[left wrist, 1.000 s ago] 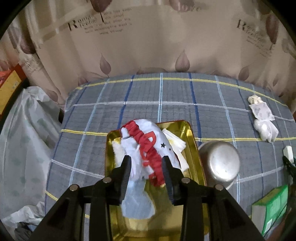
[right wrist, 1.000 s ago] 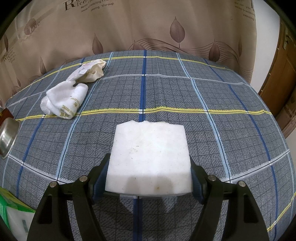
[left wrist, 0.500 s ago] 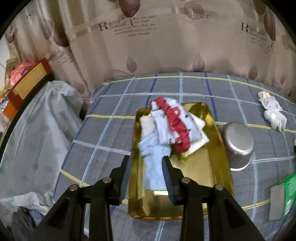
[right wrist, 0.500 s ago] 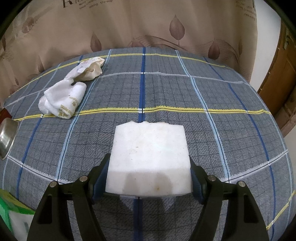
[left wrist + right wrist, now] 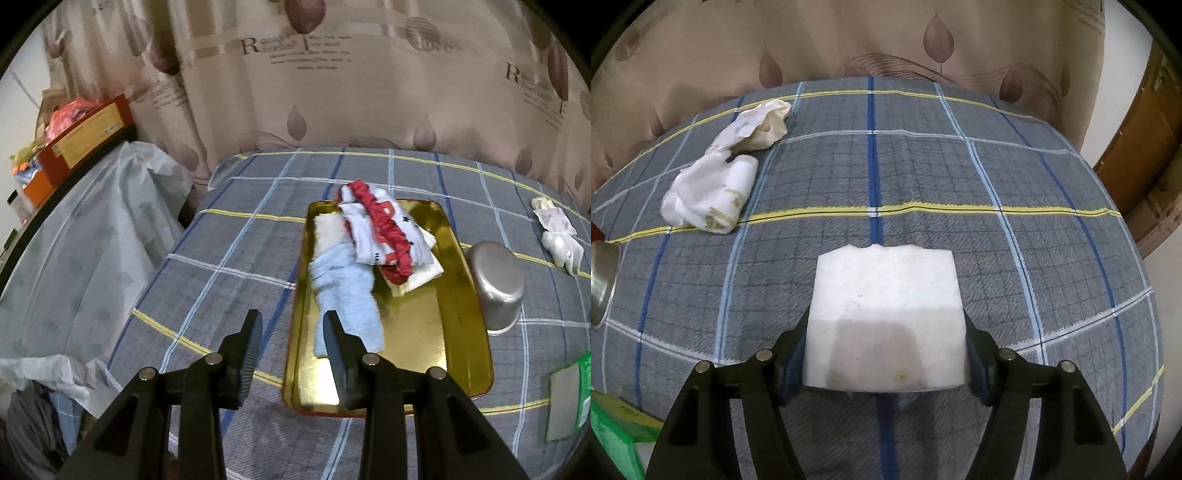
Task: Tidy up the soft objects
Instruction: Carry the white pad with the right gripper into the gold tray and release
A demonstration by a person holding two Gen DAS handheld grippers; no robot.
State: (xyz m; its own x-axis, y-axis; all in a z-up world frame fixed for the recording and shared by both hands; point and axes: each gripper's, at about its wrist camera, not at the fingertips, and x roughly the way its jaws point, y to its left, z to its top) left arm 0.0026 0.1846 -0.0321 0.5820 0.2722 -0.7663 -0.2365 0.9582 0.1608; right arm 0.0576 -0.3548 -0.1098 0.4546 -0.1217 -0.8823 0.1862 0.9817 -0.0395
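Right gripper (image 5: pixel 886 354) has the white sponge block (image 5: pixel 884 314) between its jaws, and they're closing on it. Pads look to be touching both side faces; block sits on the checked cloth (image 5: pixel 923 166). Judgement: this is the grasp step, not yet lifted.

Doing it well: let the squeeze finish before lifting. Foam gives, so wait until the sides dent slightly. Grip is near the block's rear end, most of it sticks out ahead of the fingers, so expect droop; lift straight up, slowly.

Left gripper (image 5: pixel 291 332) stands apart and empty, beside the near-left edge of the gold tray (image 5: pixel 472 332). Pale blue cloth (image 5: pixel 343 291) lies in the tray just ahead of its right finger. White socks (image 5: pixel 713 192) lie ahead-left of the right gripper, well apart, still to collect.
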